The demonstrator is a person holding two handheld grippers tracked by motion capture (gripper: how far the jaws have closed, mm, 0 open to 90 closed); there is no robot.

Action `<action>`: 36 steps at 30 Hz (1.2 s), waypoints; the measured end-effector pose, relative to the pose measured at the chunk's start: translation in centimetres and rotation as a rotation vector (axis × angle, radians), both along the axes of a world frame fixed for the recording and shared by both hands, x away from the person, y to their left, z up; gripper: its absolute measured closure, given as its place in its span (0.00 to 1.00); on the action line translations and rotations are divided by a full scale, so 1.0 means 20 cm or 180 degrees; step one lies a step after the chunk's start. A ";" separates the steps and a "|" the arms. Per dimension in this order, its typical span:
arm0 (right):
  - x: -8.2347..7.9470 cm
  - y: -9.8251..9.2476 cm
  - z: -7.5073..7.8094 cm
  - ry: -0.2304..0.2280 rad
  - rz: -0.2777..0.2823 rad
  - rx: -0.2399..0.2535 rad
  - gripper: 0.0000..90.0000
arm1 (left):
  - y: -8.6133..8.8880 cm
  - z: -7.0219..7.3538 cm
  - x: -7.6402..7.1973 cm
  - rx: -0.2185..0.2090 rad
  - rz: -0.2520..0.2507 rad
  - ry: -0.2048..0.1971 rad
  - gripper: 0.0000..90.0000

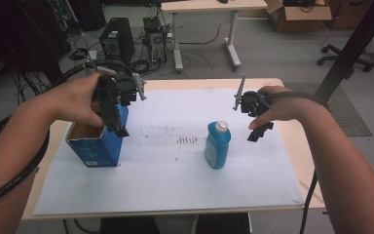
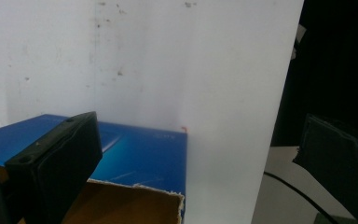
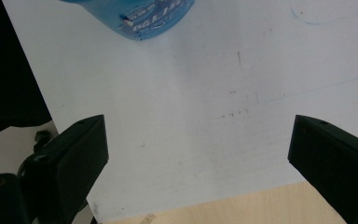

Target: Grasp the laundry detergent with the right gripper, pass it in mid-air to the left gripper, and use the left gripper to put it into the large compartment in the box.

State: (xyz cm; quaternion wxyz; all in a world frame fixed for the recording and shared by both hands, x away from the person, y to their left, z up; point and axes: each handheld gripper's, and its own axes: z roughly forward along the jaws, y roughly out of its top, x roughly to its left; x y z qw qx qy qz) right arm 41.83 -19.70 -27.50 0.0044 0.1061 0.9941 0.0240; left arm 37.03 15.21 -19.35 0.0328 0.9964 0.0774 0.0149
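The blue bottle (image 1: 217, 145) stands upright on the white sheet (image 1: 175, 185) covering the bench (image 1: 292, 141), its long axis vertical and its white cap (image 1: 221, 127) on top, with nothing touching it. The right tongs (image 1: 259, 131) hover just to its right, released with both jaws wide and nothing between them, so they are much the nearer of the 2. The left tongs (image 1: 118, 124), also released and empty, hang over the open blue box (image 1: 97, 141) well apart on the bottle's left.
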 end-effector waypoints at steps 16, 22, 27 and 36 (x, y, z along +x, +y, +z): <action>-0.11 -0.02 -0.02 0.0012 -0.0010 0.0052 0.06 | 0.00 -0.03 -0.04 -0.0071 -0.0035 -0.0013 0.00; -0.18 -0.04 -0.03 -0.0032 -0.0014 0.0188 0.05 | 0.01 -0.04 -0.05 -0.0033 -0.0021 -0.0026 0.00; -0.23 -0.04 -0.06 -0.0048 -0.0058 0.0251 0.05 | 0.01 -0.04 -0.07 -0.0042 -0.0038 -0.0042 0.00; -0.35 -0.05 -0.18 -0.0169 -0.0218 0.0682 0.05 | -0.01 -0.07 -0.09 -0.0053 -0.0092 -0.0021 0.00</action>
